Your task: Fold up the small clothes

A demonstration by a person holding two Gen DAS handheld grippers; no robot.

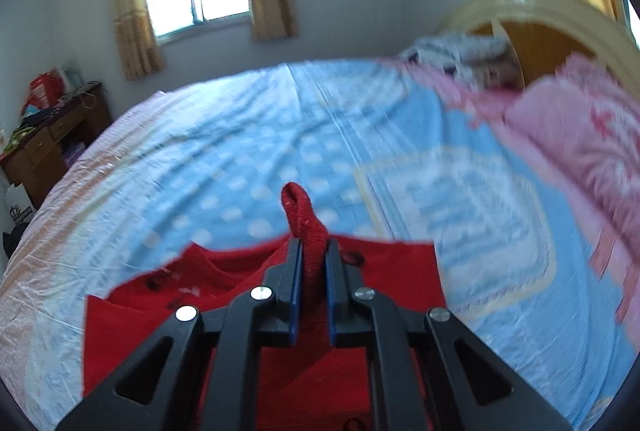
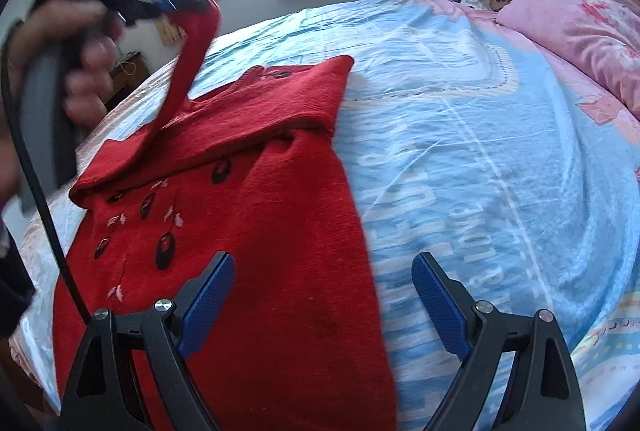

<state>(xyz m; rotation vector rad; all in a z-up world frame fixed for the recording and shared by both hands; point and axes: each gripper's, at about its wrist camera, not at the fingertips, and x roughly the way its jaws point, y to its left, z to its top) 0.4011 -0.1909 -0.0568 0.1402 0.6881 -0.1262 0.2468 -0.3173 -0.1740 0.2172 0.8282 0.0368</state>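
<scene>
Left wrist view, left gripper (image 1: 313, 263) pinching knitted red sweater (image 2: 256, 231) cuff (image 1: 304, 219)

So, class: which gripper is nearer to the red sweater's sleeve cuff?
Left. The left gripper is shut on the sleeve cuff, lifting it; the right gripper hangs open over the red sweater body.

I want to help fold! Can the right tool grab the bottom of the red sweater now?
Probably yes. The right tool is open right above the red sweater, with nothing between them.
</scene>
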